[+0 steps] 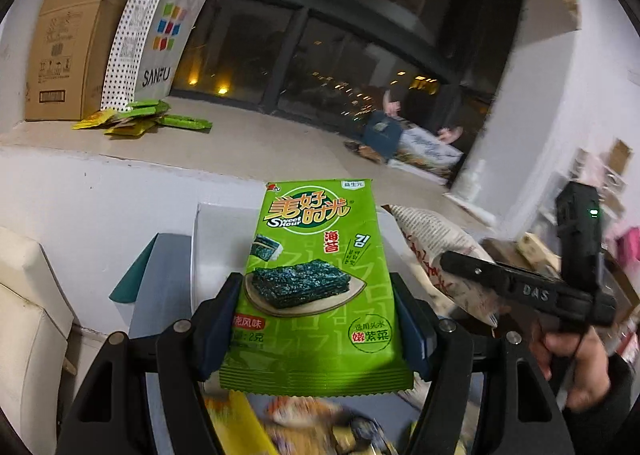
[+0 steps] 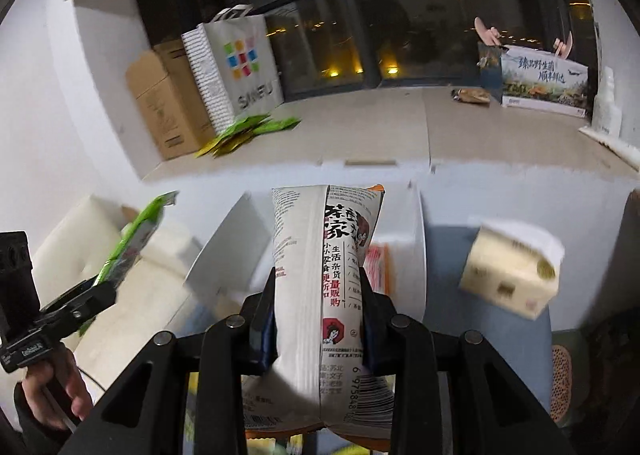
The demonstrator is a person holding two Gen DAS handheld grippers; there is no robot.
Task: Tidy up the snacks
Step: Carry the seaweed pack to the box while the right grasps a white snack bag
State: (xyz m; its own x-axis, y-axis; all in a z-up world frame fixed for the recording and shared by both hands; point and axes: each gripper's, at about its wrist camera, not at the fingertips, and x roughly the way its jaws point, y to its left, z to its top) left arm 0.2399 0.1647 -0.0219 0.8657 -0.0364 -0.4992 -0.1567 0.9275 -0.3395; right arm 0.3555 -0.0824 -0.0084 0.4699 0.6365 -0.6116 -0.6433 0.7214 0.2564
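My left gripper (image 1: 318, 303) is shut on a green seaweed snack packet (image 1: 316, 275) and holds it upright in the air. My right gripper (image 2: 318, 295) is shut on a white puffed snack bag (image 2: 320, 295) with red and black print. The white bag (image 1: 436, 255) also shows in the left wrist view, at the right. The green packet (image 2: 132, 239) shows at the left of the right wrist view. A pile of green and yellow packets (image 1: 140, 119) lies on the window ledge (image 1: 256, 139) by the shopping bag; it also shows in the right wrist view (image 2: 244, 131).
A cardboard box (image 1: 68, 43) and a white SANFU shopping bag (image 1: 156, 35) stand at the ledge's left end. A printed flat box (image 2: 544, 83) sits at its right end. A tissue pack (image 2: 512, 271) lies below right. More snacks (image 1: 304, 427) lie blurred beneath the grippers.
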